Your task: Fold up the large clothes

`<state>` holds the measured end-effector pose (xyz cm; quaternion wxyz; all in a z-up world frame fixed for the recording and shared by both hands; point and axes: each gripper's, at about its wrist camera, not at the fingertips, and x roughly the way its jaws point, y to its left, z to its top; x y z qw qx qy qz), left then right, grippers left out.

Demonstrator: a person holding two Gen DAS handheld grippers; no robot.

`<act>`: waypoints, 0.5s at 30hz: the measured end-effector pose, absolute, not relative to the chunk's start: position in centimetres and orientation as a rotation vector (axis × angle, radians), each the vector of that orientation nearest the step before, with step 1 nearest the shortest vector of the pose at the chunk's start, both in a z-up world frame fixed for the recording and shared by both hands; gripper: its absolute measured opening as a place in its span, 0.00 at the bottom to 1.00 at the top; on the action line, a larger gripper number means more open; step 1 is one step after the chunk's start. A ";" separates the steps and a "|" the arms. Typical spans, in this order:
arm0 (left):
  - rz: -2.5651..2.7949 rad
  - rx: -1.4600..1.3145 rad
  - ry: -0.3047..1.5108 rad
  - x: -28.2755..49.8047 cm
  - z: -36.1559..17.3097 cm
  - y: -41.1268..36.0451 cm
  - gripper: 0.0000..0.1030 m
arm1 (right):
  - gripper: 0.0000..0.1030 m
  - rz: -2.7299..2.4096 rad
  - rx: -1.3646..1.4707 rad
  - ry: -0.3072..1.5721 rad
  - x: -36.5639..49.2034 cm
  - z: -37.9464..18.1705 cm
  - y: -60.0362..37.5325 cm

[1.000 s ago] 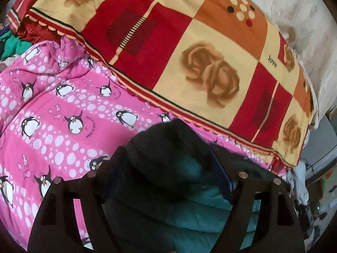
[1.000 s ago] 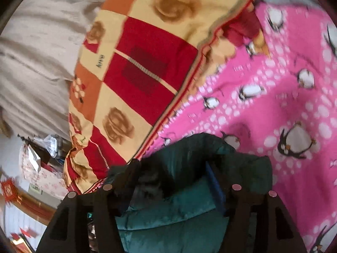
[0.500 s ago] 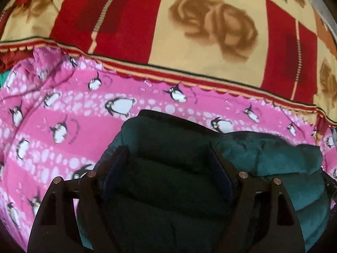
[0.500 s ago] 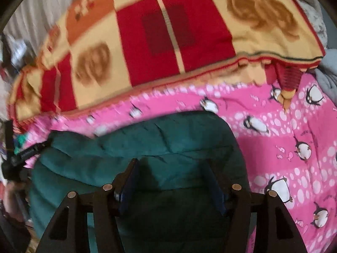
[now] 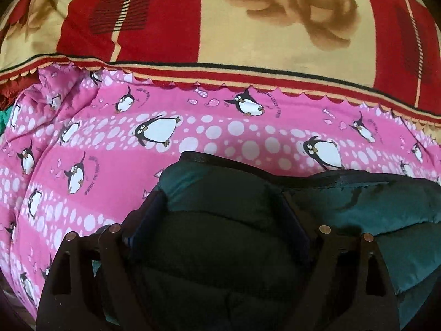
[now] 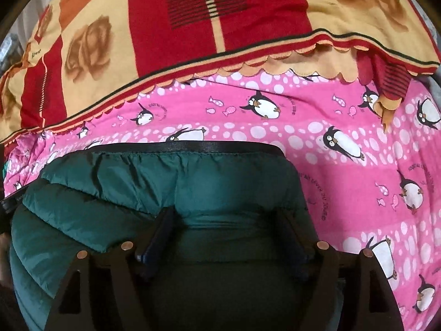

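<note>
Garment: you are handling one dark green quilted puffer jacket (image 6: 132,193), lying bunched on the bed.
Left gripper (image 5: 223,212): jaws opening, jacket between them.
Right gripper (image 6: 228,226): jaws opening, straddling jacket.
Surface: one pink penguin-print sheet (image 5: 110,149); one red-and-cream rose-patterned blanket (image 6: 193,27) is lying beyond.

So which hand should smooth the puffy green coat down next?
Probably the right gripper: the green coat spreads wide and flat in front of it. The left gripper sits at the coat's edge. Both jaws are opening with coat between them.

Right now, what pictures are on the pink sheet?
Black-and-white penguins, white dots and little fish on the pink sheet; clearest in the right wrist view.
</note>
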<state>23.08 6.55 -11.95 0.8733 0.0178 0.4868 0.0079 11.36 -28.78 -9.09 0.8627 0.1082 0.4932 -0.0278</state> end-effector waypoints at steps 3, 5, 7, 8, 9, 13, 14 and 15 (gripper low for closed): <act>-0.045 -0.021 1.028 22.3 -10.2 7.5 0.82 | 0.71 -0.044 0.206 1.024 10.7 -7.7 -28.7; -0.111 -0.046 0.958 20.2 -7.4 8.5 0.82 | 0.70 -0.006 0.212 0.933 9.3 -4.9 -29.2; -0.159 -0.046 0.899 17.8 -5.1 9.5 0.82 | 0.70 0.015 0.212 0.805 6.4 -1.7 -30.1; -0.171 -0.044 0.858 16.0 -3.8 10.8 0.82 | 0.70 0.024 0.212 0.750 4.6 -0.5 -30.8; -0.167 -0.048 0.840 14.9 -3.2 11.7 0.82 | 0.71 0.031 0.220 0.718 3.3 0.1 -31.4; -0.141 -0.106 0.774 9.9 -3.2 16.2 0.82 | 0.72 0.055 0.368 0.643 -2.2 -1.5 -34.9; -0.153 -0.114 0.760 8.5 -3.8 17.2 0.82 | 0.72 0.072 0.432 0.636 -3.7 -3.1 -35.7; -0.173 -0.126 0.750 7.5 -4.3 17.7 0.82 | 0.72 0.049 0.514 0.689 -4.6 -4.5 -36.3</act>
